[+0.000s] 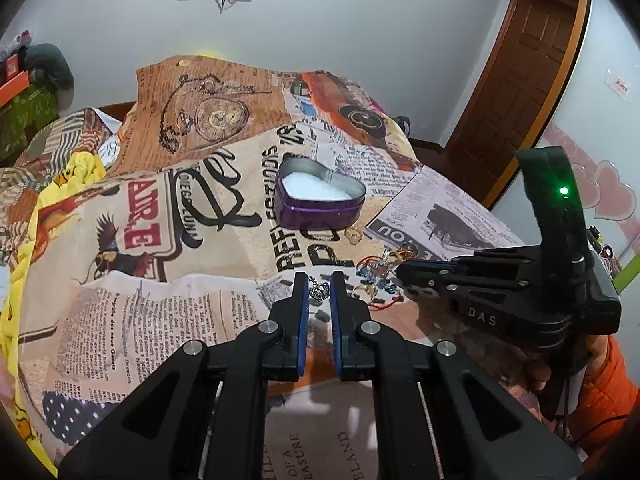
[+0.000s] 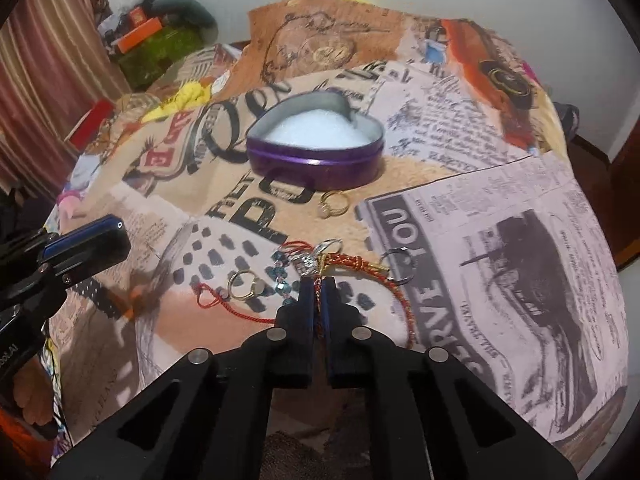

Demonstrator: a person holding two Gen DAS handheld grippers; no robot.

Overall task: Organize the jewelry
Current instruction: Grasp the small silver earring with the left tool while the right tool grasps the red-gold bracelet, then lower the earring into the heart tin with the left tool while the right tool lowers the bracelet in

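A purple heart-shaped tin (image 1: 320, 210) with white padding stands open on the printed cloth; it also shows in the right wrist view (image 2: 316, 162). My left gripper (image 1: 320, 280) is shut on a small silver crown ring (image 1: 319, 291), held between its blue pads. My right gripper (image 2: 318, 286) is shut on a red and gold braided bracelet (image 2: 344, 261). Around it lie a gold ring (image 2: 245, 285), blue bead jewelry (image 2: 282, 276), a red cord (image 2: 224, 307), a dark ring (image 2: 398, 266) and a gold ring (image 2: 334, 204) near the tin.
The printed newspaper-pattern cloth (image 1: 160, 300) covers the table. The right gripper's body (image 1: 500, 288) is close at the left gripper's right. A yellow cloth (image 1: 80, 168) and boxes (image 2: 152, 40) sit at the far left. A wooden door (image 1: 528, 80) stands behind.
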